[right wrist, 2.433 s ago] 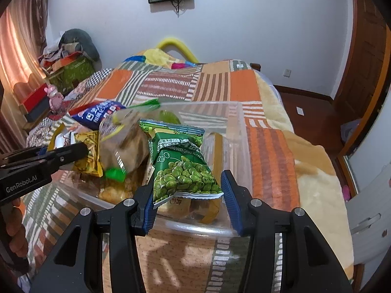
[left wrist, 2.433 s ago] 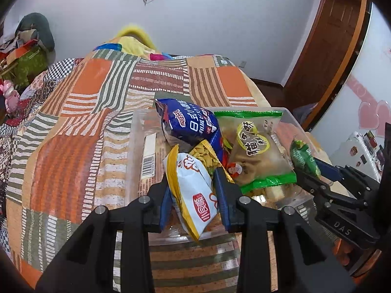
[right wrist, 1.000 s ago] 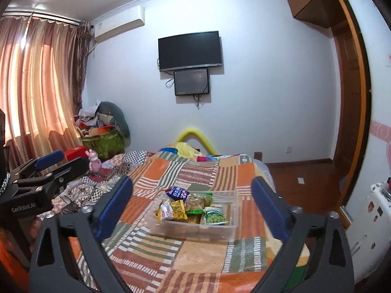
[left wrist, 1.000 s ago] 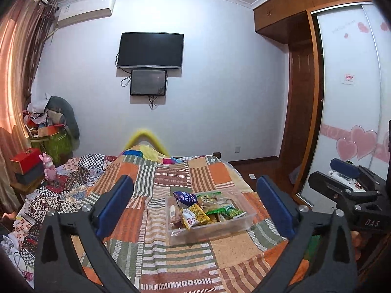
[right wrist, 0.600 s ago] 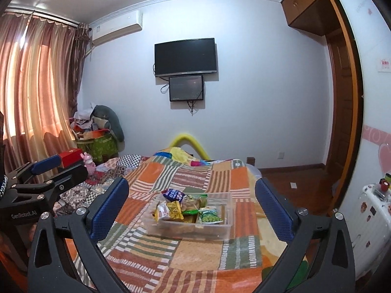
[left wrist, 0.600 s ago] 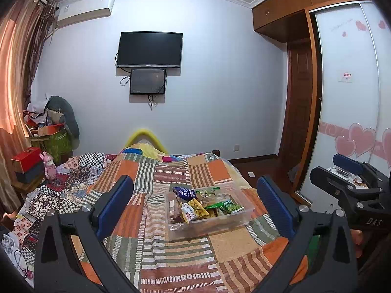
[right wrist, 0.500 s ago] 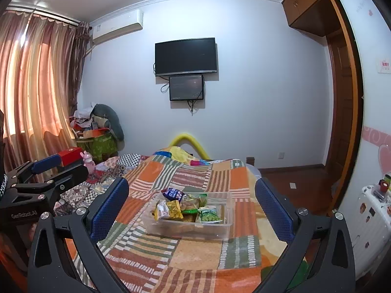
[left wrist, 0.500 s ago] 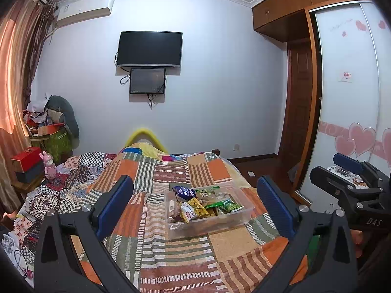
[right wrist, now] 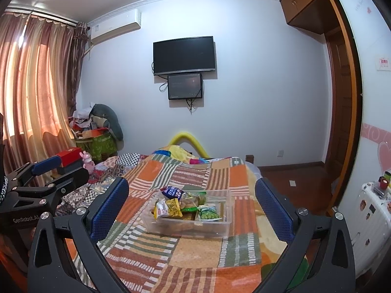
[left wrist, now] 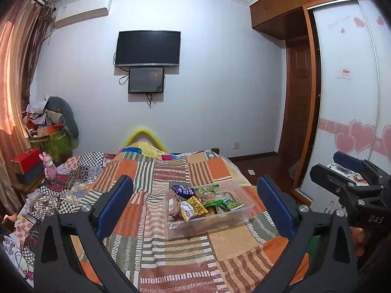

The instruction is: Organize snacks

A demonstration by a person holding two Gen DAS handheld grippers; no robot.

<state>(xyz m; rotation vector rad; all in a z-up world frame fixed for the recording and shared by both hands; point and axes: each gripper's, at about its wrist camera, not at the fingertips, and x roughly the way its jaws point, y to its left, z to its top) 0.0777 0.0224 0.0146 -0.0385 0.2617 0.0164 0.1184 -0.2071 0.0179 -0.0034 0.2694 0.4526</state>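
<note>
Well ahead of both tongs, bin [left wrist: 246, 208] w/ snacks [left wrist: 195, 204] sits on bed [left wrist: 176, 246]; I've let go the packets, pulled L [left wrist: 195, 207] & R [right wrist: 191, 206] tongs back, both spread wide, empty, so I judge sorting approx done.

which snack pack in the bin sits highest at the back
The blue pack, standing at the far left corner of the clear bin; the yellow, white and green packs lie lower and nearer the front.

Orange-striped patchwork blanket [left wrist: 171, 249]; green pea packet [right wrist: 209, 213]
</note>
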